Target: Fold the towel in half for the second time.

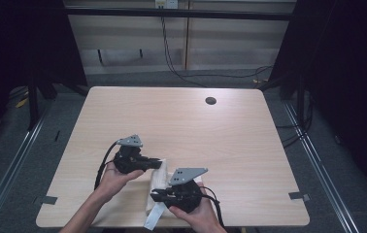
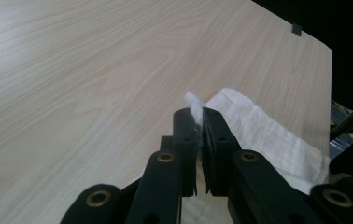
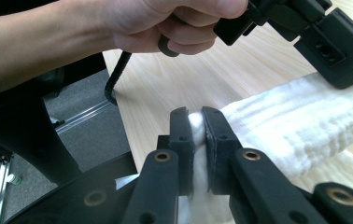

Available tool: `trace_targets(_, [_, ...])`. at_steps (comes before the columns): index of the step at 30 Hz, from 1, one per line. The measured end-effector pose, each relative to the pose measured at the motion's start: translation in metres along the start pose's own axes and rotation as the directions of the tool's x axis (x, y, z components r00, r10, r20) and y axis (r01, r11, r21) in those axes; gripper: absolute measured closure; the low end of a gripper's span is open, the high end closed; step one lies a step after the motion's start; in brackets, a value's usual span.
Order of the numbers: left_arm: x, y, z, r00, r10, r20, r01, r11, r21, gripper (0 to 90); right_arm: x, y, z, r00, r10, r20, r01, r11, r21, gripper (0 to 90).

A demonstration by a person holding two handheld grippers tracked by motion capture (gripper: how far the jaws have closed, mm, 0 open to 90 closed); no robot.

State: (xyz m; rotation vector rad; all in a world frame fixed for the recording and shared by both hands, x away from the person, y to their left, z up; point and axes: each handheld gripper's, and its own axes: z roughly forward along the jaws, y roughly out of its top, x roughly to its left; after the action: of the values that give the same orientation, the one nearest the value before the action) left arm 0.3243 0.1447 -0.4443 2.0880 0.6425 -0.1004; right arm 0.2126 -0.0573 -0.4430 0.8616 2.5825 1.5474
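Observation:
A white folded towel (image 1: 161, 175) lies near the table's front edge, and one end hangs over that edge. My left gripper (image 1: 158, 163) is at the towel's far left corner. In the left gripper view it (image 2: 199, 119) is shut on a tuft of the towel (image 2: 268, 135), which trails off to the right. My right gripper (image 1: 153, 195) is at the near left side of the towel. In the right gripper view it (image 3: 197, 123) is shut on a fold of the towel (image 3: 300, 116). The person's other hand and the left gripper (image 3: 326, 42) show above it.
The wooden table (image 1: 181, 126) has a round dark hole (image 1: 210, 101) near its far edge. Grey tape marks sit at the front corners (image 1: 299, 196) (image 1: 49, 199). Cables (image 1: 206, 75) run over the floor beyond the table. Dark frames stand at both sides.

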Motion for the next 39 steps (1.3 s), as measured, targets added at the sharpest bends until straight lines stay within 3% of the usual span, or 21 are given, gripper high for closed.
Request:
trace_targets(17, [-0.011,0.007,0.027,0.9993,0.012,0.036,-0.013,0.9997,0.020,85.2,-0.003,-0.019,-0.022,0.9985,0.024,0.050,-0.024,1.000,0.002,83.7])
trace_targets(26, [-0.013,0.005,0.055,0.9975,0.001,0.070,-0.006,0.9977,0.068,85.2,-0.012,-0.040,-0.024,0.9969,0.053,0.058,-0.056,0.998,0.042,83.4])
trace_targets(36, [-0.019,0.005,0.057,0.9977,0.019,0.065,-0.024,0.9969,0.075,85.0,-0.011,-0.052,-0.035,0.9940,0.043,0.101,-0.049,0.997,0.062,81.8])
trace_targets(39, [-0.020,0.006,0.063,0.9974,0.015,0.071,-0.021,0.9963,0.084,85.0,-0.012,-0.056,-0.038,0.9921,0.064,0.107,-0.071,0.995,0.063,81.7])
